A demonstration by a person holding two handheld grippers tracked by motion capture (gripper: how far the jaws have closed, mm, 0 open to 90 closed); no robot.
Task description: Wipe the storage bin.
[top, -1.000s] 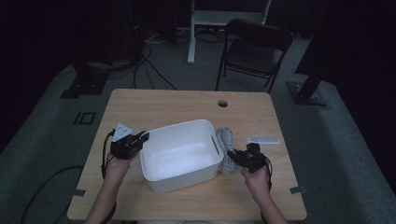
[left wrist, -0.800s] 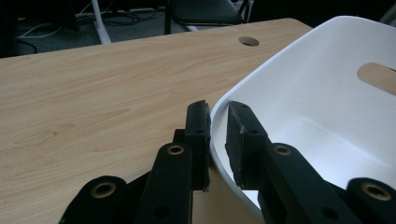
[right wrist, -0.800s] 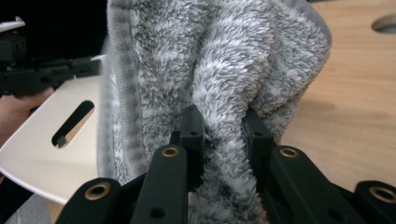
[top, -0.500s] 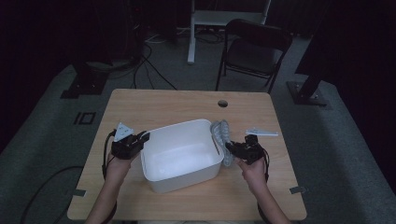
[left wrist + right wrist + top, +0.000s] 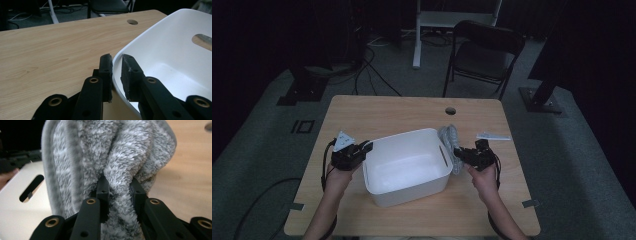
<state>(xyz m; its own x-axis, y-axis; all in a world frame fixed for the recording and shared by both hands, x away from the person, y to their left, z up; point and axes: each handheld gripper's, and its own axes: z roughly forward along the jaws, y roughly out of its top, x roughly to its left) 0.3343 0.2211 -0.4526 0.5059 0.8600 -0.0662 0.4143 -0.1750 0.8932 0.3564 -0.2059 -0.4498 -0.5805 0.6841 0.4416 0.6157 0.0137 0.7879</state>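
Observation:
A white plastic bin (image 5: pixel 407 134) sits in the middle of the wooden table (image 5: pixel 387 115). My left gripper (image 5: pixel 362 150) is at its left side, shut on the rim. In the left gripper view the bin's thin white rim (image 5: pixel 115 65) runs between my left gripper's (image 5: pixel 116 68) two pads. My right gripper (image 5: pixel 462 155) is by the bin's right wall, shut on a grey fluffy cloth (image 5: pixel 450 140). In the right gripper view the cloth (image 5: pixel 110 152) bunches up above my right gripper (image 5: pixel 118 190), with the bin's wall and handle slot (image 5: pixel 31 188) to its left.
A small white strip (image 5: pixel 493 135) lies on the table right of the cloth. The table has a round cable hole (image 5: pixel 450 110) near its far edge. A dark folding chair (image 5: pixel 484 50) stands on the floor beyond the table.
My right gripper has moved away from the person and slightly toward the bin, carrying the grey cloth along the bin's right wall. The left gripper has stayed on the rim.

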